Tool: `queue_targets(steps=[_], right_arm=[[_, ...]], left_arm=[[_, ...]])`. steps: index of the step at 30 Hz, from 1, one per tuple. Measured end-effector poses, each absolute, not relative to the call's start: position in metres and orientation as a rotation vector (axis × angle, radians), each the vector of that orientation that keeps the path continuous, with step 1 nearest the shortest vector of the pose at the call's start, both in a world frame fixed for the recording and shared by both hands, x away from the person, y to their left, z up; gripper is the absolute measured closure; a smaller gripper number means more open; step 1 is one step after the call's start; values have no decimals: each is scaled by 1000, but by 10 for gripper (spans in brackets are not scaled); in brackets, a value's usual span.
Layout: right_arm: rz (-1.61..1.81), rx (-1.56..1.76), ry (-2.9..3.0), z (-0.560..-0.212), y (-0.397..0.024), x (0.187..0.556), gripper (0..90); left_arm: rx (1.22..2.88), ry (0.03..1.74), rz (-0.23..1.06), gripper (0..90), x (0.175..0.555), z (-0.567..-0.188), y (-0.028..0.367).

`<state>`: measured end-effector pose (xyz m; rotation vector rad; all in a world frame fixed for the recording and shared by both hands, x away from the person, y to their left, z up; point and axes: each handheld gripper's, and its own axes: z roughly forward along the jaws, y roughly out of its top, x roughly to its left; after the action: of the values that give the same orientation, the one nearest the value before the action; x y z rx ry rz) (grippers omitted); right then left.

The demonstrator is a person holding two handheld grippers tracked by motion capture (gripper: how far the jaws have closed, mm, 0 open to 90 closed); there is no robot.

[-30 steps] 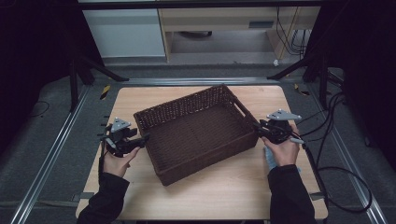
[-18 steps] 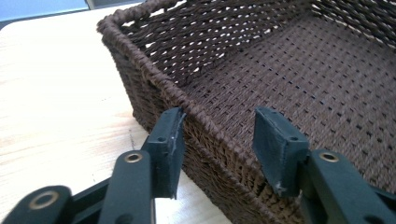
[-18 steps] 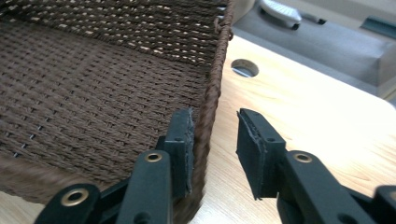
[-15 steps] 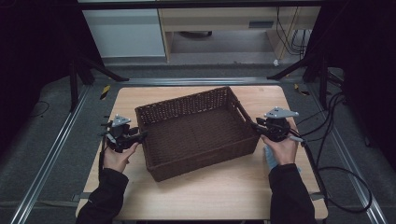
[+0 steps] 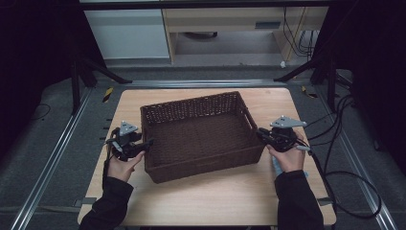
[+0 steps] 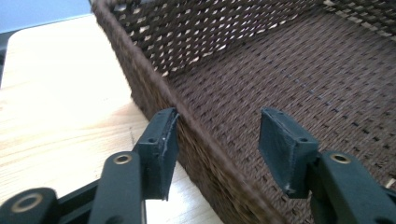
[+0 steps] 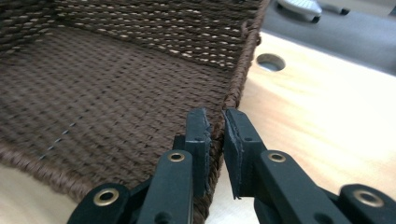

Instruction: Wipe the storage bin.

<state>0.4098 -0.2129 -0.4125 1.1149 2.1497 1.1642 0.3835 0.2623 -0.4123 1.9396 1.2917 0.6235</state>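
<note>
Dark brown rectangular woven wicker basket (image 5: 201, 136) sits mid-table on the light wooden tabletop (image 5: 215, 201), open side up, nothing inside. Long axis runs left-right across the table, slightly skewed: right end sits farther from the person than left end.

Left gripper (image 5: 143, 143) at the basket's left short wall. In the left gripper view, left gripper (image 6: 217, 140) straddles the rim: one pad outside just against the weave, the other inside well clear of the wall. Jaws spread, no pinch; they've just been opening a little, with the wall between them.

Right gripper (image 5: 261, 133) at the right short wall. In the right gripper view, right gripper (image 7: 215, 128) has its pads pressed together on the rim of that wall near the corner, one inside, one outside.
</note>
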Motion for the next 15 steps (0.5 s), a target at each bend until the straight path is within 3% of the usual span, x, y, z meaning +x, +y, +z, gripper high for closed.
queue_targets(steps=[4, 15], right_arm=[[1176, 1133, 2153, -411, -212, 408, 789], [1221, 1102, 2125, -417, -205, 426, 780]], left_arm=[[1957, 1311, 595, 544, 387, -418, 265], [1962, 1300, 584, 595, 399, -424, 272]])
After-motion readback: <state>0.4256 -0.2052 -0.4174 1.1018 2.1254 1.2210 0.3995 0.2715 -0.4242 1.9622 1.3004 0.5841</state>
